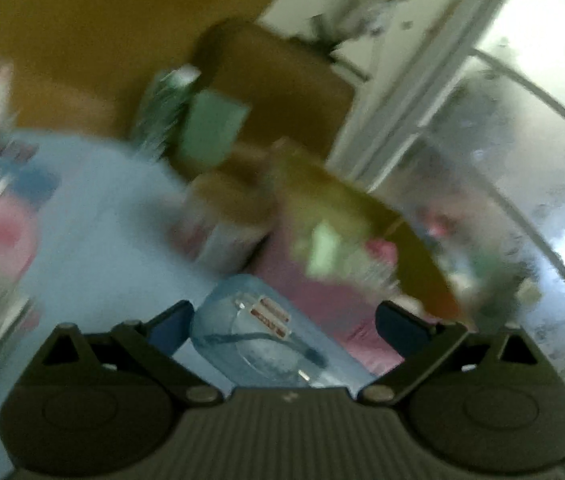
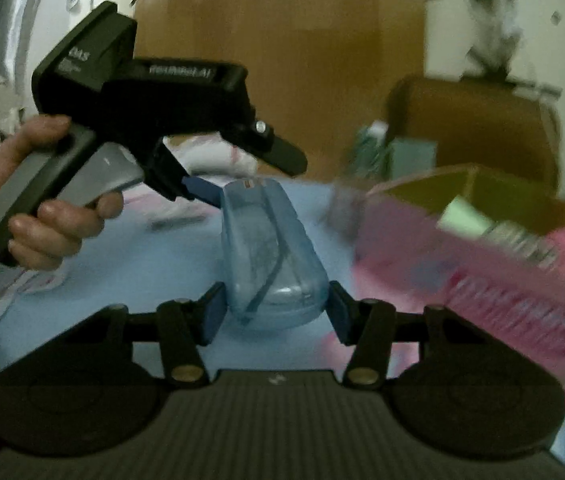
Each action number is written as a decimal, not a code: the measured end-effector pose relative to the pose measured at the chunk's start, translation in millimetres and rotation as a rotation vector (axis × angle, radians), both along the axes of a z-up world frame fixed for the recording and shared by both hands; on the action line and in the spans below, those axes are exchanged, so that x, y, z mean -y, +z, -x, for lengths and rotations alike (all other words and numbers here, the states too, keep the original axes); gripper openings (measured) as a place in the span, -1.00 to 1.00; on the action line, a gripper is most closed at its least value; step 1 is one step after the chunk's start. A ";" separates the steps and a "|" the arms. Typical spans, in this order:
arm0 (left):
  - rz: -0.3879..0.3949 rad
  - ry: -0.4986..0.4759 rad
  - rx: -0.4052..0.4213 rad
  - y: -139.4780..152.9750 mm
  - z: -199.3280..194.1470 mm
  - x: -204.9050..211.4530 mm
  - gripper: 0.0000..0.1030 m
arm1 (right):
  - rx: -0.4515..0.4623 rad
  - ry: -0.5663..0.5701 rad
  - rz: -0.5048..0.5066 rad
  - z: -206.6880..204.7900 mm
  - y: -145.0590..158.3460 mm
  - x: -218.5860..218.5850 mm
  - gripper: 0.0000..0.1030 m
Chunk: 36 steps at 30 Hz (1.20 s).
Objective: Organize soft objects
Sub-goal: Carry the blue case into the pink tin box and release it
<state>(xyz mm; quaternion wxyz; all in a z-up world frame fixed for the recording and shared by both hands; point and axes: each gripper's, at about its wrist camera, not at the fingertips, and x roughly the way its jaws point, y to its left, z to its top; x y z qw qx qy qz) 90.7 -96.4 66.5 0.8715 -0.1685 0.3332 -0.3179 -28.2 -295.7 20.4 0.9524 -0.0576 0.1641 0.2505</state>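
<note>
A translucent blue soft pouch [image 2: 266, 240] with a dark cord inside lies lengthwise between both grippers above a light blue sheet [image 2: 122, 248]. In the right wrist view my right gripper [image 2: 276, 304] has its blue pads pressed against the pouch's near end on both sides. My left gripper [image 2: 242, 176], held by a person's hand [image 2: 42, 208], reaches to the pouch's far end from the left. In the left wrist view my left gripper [image 1: 284, 312] stands wide open around the pouch [image 1: 258, 344], with a clear gap on the right side.
An open pink box [image 2: 482, 280] holding green and pink packets sits to the right, and shows as the pink box [image 1: 322, 292] in the left wrist view. White wrapped packets [image 2: 218, 156] lie behind. A brown wooden chair [image 2: 474, 120] and a glass door [image 1: 522, 160] stand beyond. Both views are blurred.
</note>
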 end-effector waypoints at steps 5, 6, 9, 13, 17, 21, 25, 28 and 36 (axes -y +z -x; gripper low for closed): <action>-0.027 -0.130 0.127 38.7 -24.9 70.4 0.93 | 0.086 -0.154 0.033 -19.7 21.9 34.7 0.09; -0.036 -0.146 0.147 41.8 -29.0 85.2 0.93 | 0.090 -0.194 0.031 -26.0 25.8 44.3 0.09; -0.042 -0.184 0.168 41.4 -44.3 125.4 0.92 | 0.094 -0.291 0.000 -41.3 35.5 72.8 0.09; -0.092 -0.133 0.196 32.5 -57.0 155.4 0.94 | 0.087 -0.469 0.031 -75.2 31.8 89.2 0.09; -0.104 -0.125 0.183 21.2 -51.0 149.3 0.94 | 0.059 -0.509 0.025 -85.8 23.8 88.7 0.28; -0.103 -0.094 0.223 24.3 -33.6 116.5 0.96 | 0.128 -0.528 -0.001 -74.6 25.0 77.2 0.38; -0.075 -0.025 0.244 23.5 -11.4 62.5 0.99 | 0.180 -0.492 -0.061 -55.1 34.5 67.3 0.31; -0.093 0.071 0.239 11.7 12.3 7.6 0.99 | 0.177 -0.399 -0.076 -52.5 44.1 50.8 0.13; -0.212 0.420 0.183 -29.5 64.2 -118.3 0.99 | 0.012 -0.037 -0.054 -80.8 51.7 -51.9 0.10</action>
